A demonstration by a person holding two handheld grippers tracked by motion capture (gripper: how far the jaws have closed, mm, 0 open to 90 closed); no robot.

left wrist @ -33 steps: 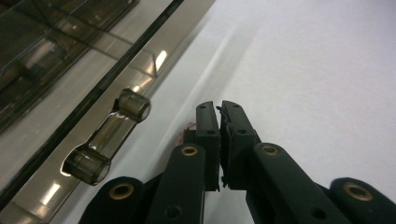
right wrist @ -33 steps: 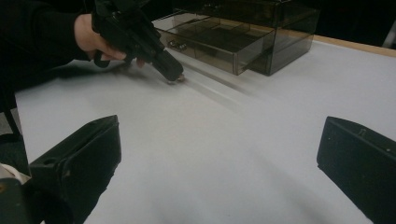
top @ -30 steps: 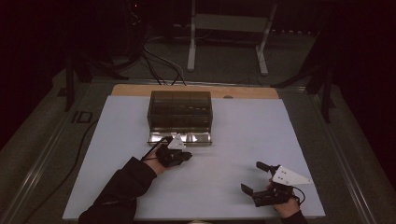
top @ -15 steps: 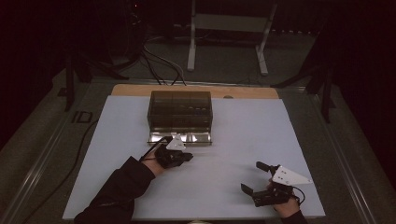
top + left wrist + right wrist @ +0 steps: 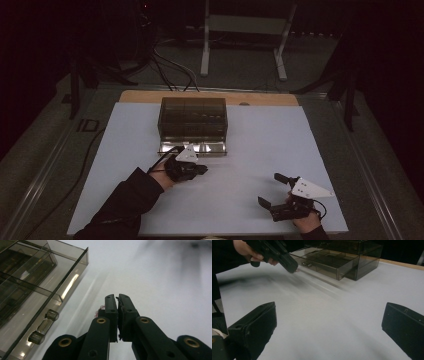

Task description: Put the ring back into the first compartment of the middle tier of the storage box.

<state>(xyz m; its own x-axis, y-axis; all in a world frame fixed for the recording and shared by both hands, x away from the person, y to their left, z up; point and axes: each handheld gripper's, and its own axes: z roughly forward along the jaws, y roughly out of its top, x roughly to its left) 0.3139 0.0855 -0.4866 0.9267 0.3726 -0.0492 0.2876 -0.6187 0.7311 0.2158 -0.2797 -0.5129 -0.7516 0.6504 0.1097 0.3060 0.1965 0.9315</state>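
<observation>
High view: your left gripper, jaws pressed together on a tiny pinkish bit, hovers just before the smoky, glossy plastic drawer box on the matte white mat; your right gripper rests wide open, well apart.

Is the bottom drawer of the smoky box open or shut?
Open: the drawer juts out past the box front, its handle facing the left gripper.
</observation>
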